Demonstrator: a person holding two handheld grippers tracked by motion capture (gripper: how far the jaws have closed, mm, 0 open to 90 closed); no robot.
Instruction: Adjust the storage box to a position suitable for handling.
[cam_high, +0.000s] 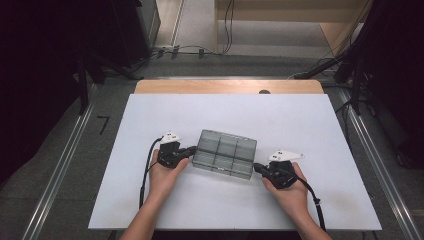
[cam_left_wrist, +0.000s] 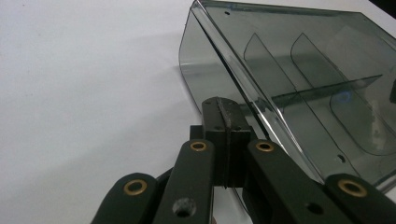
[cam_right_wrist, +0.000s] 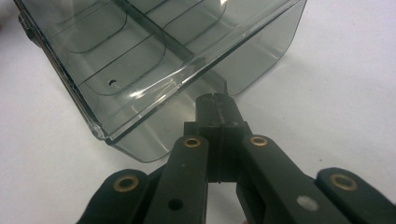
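Setting: white worktop (cam_high: 150, 200) on a wooden table, dark room with cables on the floor beyond.
Left gripper (cam_high: 191, 150): clenched, pads pressed flat together with nothing between them; tip at the left end wall of the box, just under the lid rim, touching or nearly so.
Right gripper (cam_high: 257, 167): likewise clenched and empty; tip at the near right corner of the box, just below the lid edge.
Box position: smoked clear plastic organizer box (cam_high: 224, 153) lies between the two grippers, its long axis running from one to the other, slightly skewed on the worktop.
Key relation: each gripper faces one short end, about equally near; the lid seam sits just above both tips.
Material and shape: rigid, glossy, translucent grey; rounded corners; lid down; inner dividers form compartments that look empty.
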